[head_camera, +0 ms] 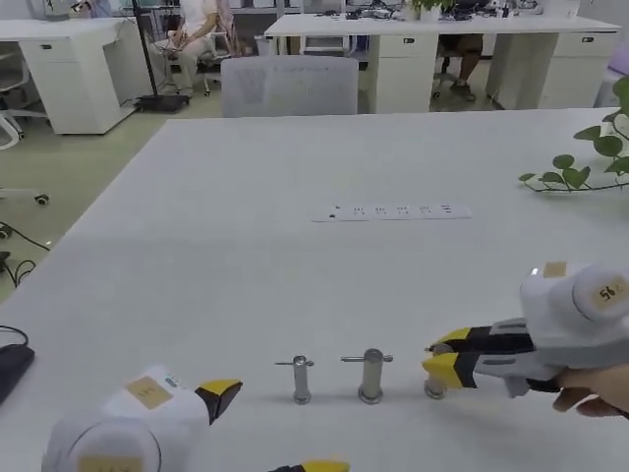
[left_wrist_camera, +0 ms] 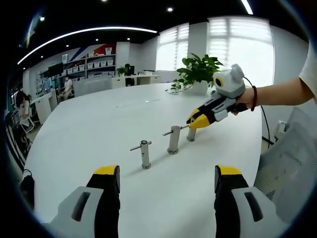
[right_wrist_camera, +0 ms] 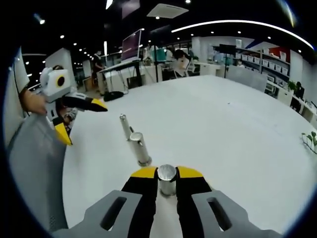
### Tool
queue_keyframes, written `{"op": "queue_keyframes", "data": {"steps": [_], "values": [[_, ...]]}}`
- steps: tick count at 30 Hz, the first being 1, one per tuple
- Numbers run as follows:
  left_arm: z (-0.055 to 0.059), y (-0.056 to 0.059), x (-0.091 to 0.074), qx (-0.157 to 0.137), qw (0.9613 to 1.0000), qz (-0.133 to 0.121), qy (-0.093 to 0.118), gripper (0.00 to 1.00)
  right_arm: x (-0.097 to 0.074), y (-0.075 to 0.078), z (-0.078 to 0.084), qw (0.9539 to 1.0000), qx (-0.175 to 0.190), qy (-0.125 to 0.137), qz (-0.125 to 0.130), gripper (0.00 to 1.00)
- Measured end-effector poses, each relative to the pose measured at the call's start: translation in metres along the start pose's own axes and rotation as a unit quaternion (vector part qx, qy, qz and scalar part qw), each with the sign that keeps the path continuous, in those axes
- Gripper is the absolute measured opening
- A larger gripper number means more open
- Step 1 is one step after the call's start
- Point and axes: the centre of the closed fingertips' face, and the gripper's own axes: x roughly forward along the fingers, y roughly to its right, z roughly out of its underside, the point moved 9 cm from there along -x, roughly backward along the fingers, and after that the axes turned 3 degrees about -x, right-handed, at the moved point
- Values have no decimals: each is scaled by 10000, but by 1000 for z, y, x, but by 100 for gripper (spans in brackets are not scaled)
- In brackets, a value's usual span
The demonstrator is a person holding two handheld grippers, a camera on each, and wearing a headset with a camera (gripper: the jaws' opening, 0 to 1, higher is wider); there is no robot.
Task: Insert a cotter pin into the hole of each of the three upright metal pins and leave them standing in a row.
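Note:
Three upright metal pins stand in a row near the table's front edge: the left pin (head_camera: 302,380) (left_wrist_camera: 144,154) (right_wrist_camera: 124,124), the middle pin (head_camera: 371,376) (left_wrist_camera: 173,140) (right_wrist_camera: 140,148) and the right pin (head_camera: 434,386) (left_wrist_camera: 191,134) (right_wrist_camera: 167,179). A thin cotter pin crosses the top of the left pin and another crosses the middle one. My right gripper (head_camera: 441,358) (left_wrist_camera: 197,120) (right_wrist_camera: 167,174) is shut on the right pin from its right side. My left gripper (head_camera: 270,433) (left_wrist_camera: 167,184) (right_wrist_camera: 81,119) hangs open in front of the row, with nothing between its jaws.
A flat white strip (head_camera: 391,211) lies mid-table. Plant leaves (head_camera: 588,162) reach in from the right edge. A grey chair (head_camera: 290,87) stands at the table's far side. A black object (head_camera: 12,366) sits at the left edge.

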Motion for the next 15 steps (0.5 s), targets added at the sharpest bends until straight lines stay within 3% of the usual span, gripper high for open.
{"op": "queue_keyframes", "data": {"steps": [7,15], "values": [[0,0,0,10,10000,10,-5,78,0,0,-2,9993,-97,-10,-350,15],[0,-1,0,1,10000,-2,21,78,0,3,-1,9987,-36,73,-500,16]]}}
